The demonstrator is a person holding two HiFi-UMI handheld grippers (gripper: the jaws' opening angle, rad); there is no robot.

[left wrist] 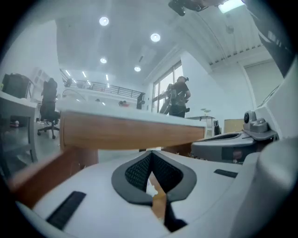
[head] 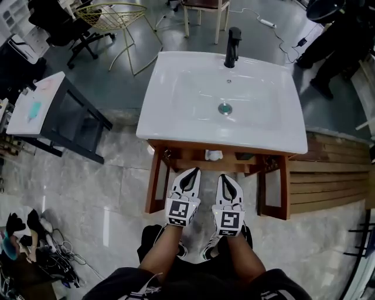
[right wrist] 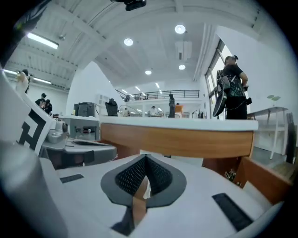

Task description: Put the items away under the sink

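A white sink [head: 176,111] with a black faucet [head: 232,47] tops a wooden cabinet whose two doors [head: 155,181] stand swung out. On the shelf under the basin lies a small white item [head: 214,155]. My left gripper [head: 190,171] and right gripper [head: 225,176] hang side by side just before the cabinet's front rail [head: 222,146], pointing at it. The left gripper [left wrist: 150,155] is shut with nothing between its pads. The right gripper [right wrist: 145,158] is shut and empty too. The wooden rail [left wrist: 130,132] fills the view ahead of both.
A white side table [head: 41,102] stands at the left, a gold wire chair [head: 117,14] and a wooden chair behind the sink. A slatted wooden platform [head: 328,176] lies at the right. Cables and clutter [head: 35,246] sit at the lower left. A person [head: 334,35] stands at the far right.
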